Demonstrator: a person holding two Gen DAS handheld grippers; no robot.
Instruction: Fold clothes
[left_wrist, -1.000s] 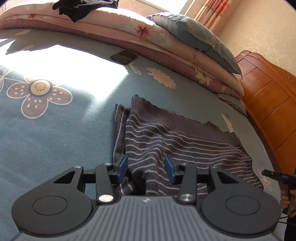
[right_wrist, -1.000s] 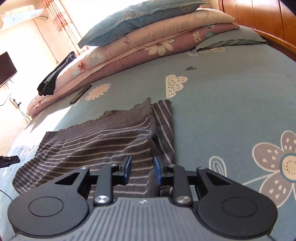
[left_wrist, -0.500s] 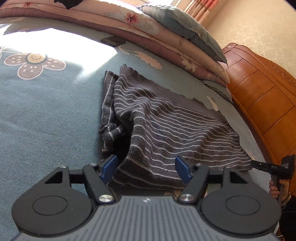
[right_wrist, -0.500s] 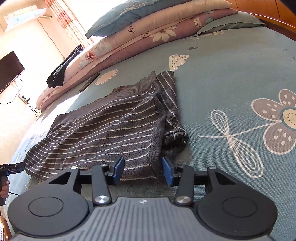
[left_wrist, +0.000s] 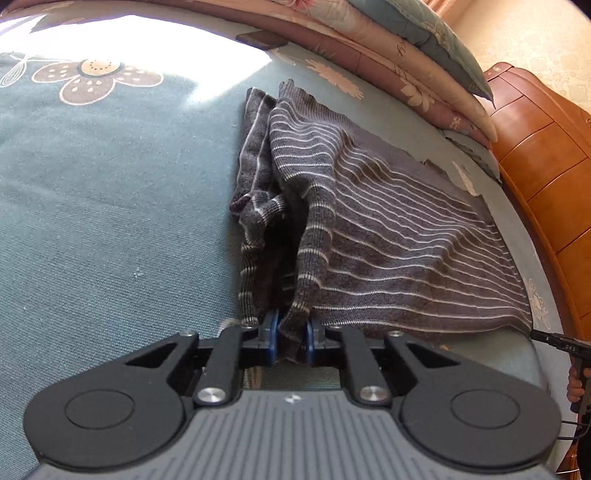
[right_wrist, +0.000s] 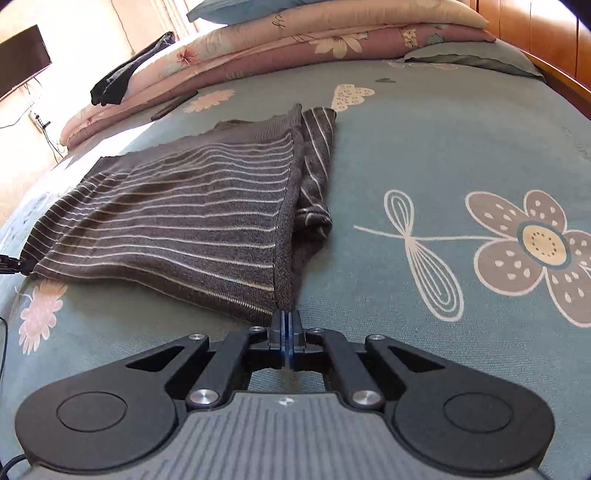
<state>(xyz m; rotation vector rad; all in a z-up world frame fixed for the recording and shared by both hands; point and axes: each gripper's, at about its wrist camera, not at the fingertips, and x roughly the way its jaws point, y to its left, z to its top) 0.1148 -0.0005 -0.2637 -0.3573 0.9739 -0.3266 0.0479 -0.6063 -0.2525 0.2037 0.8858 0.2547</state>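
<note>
Striped grey sweater (left_wrist: 406, 229) is spread flat on the bed (left_wrist: 110, 206), hem toward the near edge, and both near corners are pinched. The left gripper (left_wrist: 290, 338) has just been closing and its blue pads now clamp a bunched fold of the sweater's near left corner. The right gripper (right_wrist: 286, 334) has just closed too; its jaws sit fully together right at the sweater's (right_wrist: 177, 218) near right corner seam, with a thin bit of the hem edge apparently nipped between them.

Nothing much in the way. One sleeve (left_wrist: 255, 206) is crumpled and tucked along the left side of the garment, partly under the body. A dark phone (left_wrist: 260, 38) lies on the sheet at the far side, just in front of a stack of folded floral quilts (right_wrist: 332, 40) with a blue-green pillow (left_wrist: 436, 33) on top. A black piece of clothing (right_wrist: 122, 79) is draped over the far end of that stack.

The sheet is teal with big flower prints, with a bright sun patch on the far left in the left wrist view. An orange wooden headboard (left_wrist: 543, 155) runs along the right. In the right wrist view, a dark TV screen (right_wrist: 22, 59) sits against a pale wall on the far left, cables below it.
</note>
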